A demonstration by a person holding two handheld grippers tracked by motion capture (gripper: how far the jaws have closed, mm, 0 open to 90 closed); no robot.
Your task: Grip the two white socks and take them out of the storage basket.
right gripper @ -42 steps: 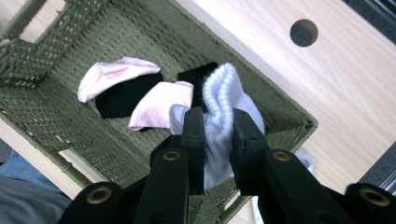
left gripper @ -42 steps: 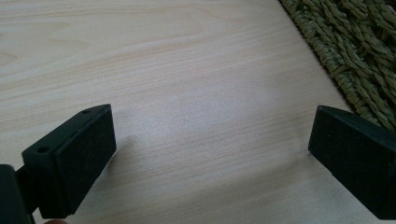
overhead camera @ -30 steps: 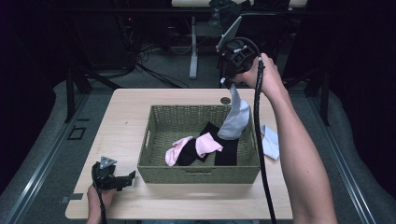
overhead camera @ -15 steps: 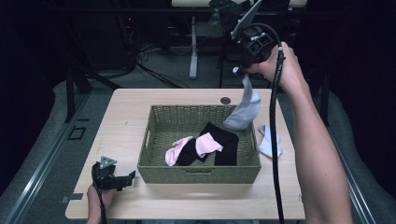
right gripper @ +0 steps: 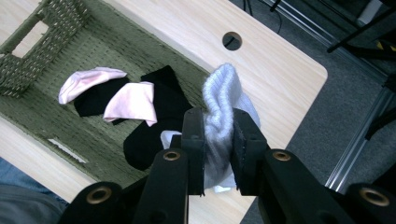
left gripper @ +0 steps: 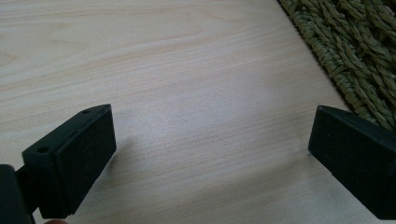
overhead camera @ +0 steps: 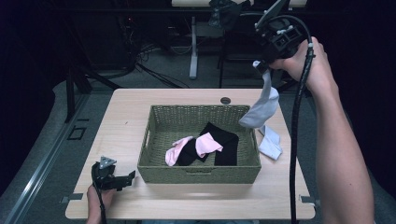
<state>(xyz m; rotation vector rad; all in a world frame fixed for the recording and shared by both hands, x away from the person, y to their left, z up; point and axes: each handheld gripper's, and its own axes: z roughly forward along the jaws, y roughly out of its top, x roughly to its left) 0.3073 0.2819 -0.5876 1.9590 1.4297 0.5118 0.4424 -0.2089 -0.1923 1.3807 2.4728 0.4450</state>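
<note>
My right gripper (overhead camera: 262,65) (right gripper: 218,135) is raised high above the table's far right corner, shut on the cuff of a pale blue sock (overhead camera: 262,105) (right gripper: 219,112) that hangs down past the basket's right rim. A woven green basket (overhead camera: 154,140) (right gripper: 51,23) sits mid-table and holds black socks (overhead camera: 224,140) (right gripper: 163,100) and pink socks (overhead camera: 205,143) (right gripper: 133,102). A second pale blue sock (overhead camera: 271,142) lies on the table right of the basket. My left gripper (overhead camera: 122,179) (left gripper: 210,154) rests open on the wood at the near left, with nothing between its jaws.
The light wooden table (overhead camera: 126,116) has a round cable hole (overhead camera: 225,100) (right gripper: 232,40) behind the basket. The basket's woven wall (left gripper: 355,51) is close to the left gripper's right jaw. Dark floor, cables and stands lie beyond the far edge.
My right gripper has risen and moved to the right with the pale blue sock, lifting it out of the basket until it hangs over the right rim. The left gripper has stayed put.
</note>
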